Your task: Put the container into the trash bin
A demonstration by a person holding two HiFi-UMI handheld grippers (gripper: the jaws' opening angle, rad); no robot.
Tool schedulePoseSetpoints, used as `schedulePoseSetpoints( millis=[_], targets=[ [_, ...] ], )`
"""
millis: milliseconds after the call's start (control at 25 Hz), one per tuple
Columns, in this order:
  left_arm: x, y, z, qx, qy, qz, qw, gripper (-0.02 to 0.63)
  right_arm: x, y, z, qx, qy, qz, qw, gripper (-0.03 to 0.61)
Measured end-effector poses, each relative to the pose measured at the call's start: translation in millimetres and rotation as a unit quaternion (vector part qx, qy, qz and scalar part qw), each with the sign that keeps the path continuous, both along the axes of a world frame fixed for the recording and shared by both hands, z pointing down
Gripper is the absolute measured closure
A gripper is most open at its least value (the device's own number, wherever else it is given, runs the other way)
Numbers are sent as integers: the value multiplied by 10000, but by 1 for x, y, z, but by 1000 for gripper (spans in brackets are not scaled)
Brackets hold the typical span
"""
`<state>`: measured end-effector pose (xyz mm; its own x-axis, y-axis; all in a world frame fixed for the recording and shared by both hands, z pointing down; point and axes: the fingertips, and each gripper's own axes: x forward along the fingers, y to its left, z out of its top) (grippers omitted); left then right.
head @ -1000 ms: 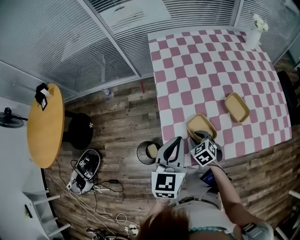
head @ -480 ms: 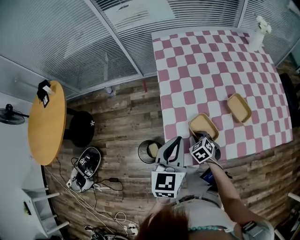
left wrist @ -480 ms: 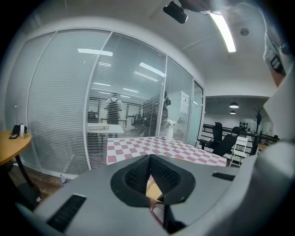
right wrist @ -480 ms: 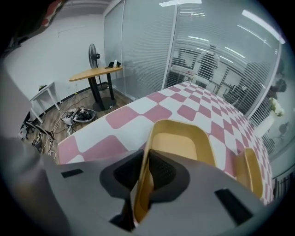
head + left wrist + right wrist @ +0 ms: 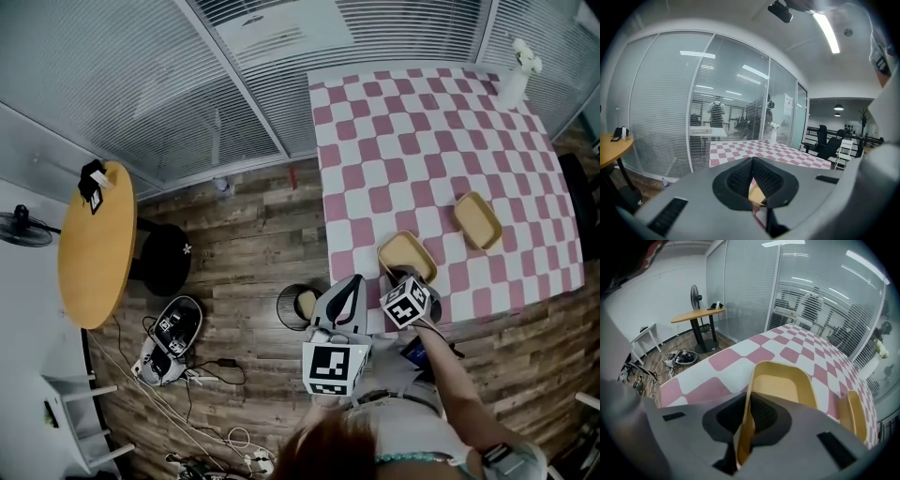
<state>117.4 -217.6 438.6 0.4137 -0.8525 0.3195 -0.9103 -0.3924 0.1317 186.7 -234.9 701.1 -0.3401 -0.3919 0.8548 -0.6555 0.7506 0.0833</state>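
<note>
A tan, shallow container (image 5: pixel 405 255) lies at the near edge of the pink-and-white checked table (image 5: pixel 422 141). My right gripper (image 5: pixel 398 278) points steeply down at its near rim. In the right gripper view the container (image 5: pixel 780 385) has its near wall between the jaws; my right gripper (image 5: pixel 746 420) is closing, with the pads on that wall. My left gripper (image 5: pixel 349 286) hangs beside the table edge above the round black trash bin (image 5: pixel 300 305), which holds something tan. In the left gripper view my left gripper (image 5: pixel 752 176) is shut and empty.
A second tan container (image 5: pixel 476 220) lies further right on the table, also visible as the second container (image 5: pixel 853 416). A white vase (image 5: pixel 514 70) stands at the far corner. A round wooden table (image 5: pixel 92 244), a black stool (image 5: pixel 164 260) and cables (image 5: pixel 202 375) occupy the floor at left.
The head view has drifted slightly. Both grippers and the container stay where they were.
</note>
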Motion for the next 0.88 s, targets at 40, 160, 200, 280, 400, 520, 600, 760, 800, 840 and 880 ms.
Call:
schedulePoseSetpoints(
  millis=[40, 160, 200, 280, 400, 520, 600, 760, 800, 840, 880],
  targets=[
    [0, 0, -1, 9, 7, 1, 10000, 609, 1, 1, -2, 8, -34, -6, 10000, 560],
    [0, 2, -2, 24, 22, -6, 10000, 609, 3, 2, -15, 59, -250, 33, 9997, 561],
    [0, 3, -1, 31, 10, -11, 10000, 609, 4, 1, -21, 105, -340, 38, 9994, 562],
    [2, 3, -2, 55, -13, 1, 10000, 609, 7, -3, -33, 226, -491, 22, 9985, 565],
    [7, 4, -7, 109, -4, 22, 9999, 609, 11, -9, -56, 402, -731, 20, 9965, 565],
    [8, 4, -10, 185, 20, -29, 9998, 609, 10, -15, -80, 558, -1157, 73, 9917, 565],
    [10, 3, -13, 231, 43, -61, 9997, 609, 10, -18, -98, 671, -1404, 70, 9878, 565],
    [12, -2, -21, 355, 37, -114, 9993, 609, 6, -24, -141, 972, -1744, -7, 9799, 565],
    [13, -2, -24, 380, 37, -125, 9992, 609, 6, -24, -150, 1012, -1795, -13, 9785, 565],
    [14, -3, -26, 411, 45, -133, 9991, 609, 6, -24, -160, 1053, -1847, -14, 9771, 565],
    [15, -3, -28, 444, 55, -140, 9989, 609, 6, -24, -170, 1102, -1905, -17, 9755, 565]
  ],
)
